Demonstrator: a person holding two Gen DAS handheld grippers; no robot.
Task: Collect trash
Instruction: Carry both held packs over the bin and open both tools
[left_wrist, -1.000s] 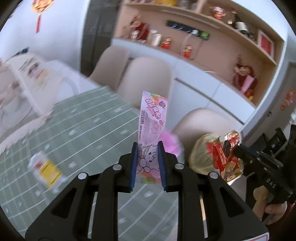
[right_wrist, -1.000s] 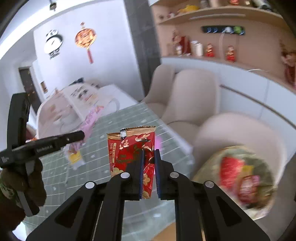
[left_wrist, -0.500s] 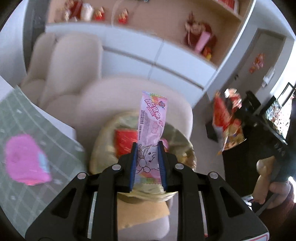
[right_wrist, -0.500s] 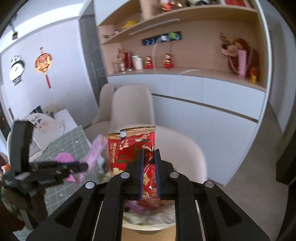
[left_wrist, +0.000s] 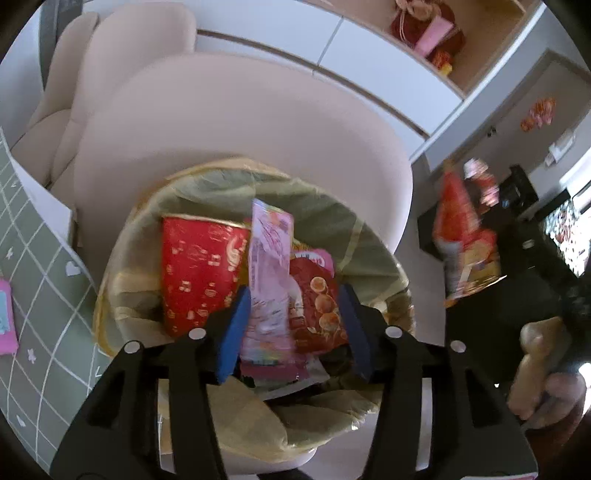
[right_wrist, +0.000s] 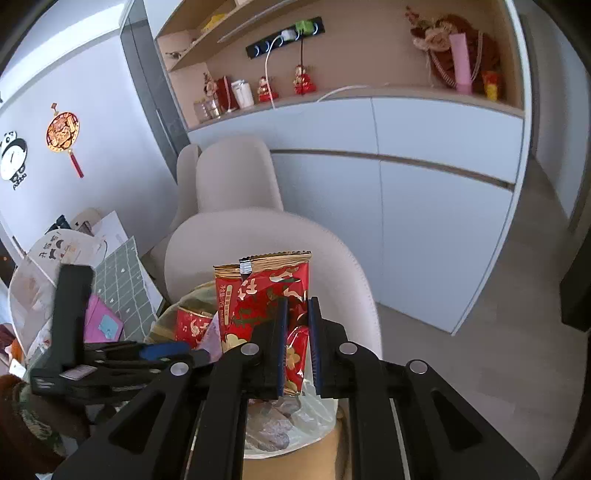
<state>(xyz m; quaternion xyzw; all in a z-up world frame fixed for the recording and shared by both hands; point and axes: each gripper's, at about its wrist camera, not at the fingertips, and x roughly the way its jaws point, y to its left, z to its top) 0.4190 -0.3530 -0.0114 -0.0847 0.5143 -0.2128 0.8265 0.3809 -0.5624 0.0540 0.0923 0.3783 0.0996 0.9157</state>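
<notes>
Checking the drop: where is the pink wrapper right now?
In the left wrist view, the pink wrapper hangs between the open left gripper's fingers, over the lined bin, beside a red cup.

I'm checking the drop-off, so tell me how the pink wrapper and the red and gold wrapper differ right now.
The pink wrapper is long and narrow; the red and gold wrapper is wider. The left hand-held gripper is open around the pink one above the trash bin; the right hand-held gripper clamps the red one. Both stand upright.

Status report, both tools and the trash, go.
Left tool open over the bin, pink wrapper dropping in. Right tool shut on the red snack bag, beside the bin. Nothing in the way.
</notes>
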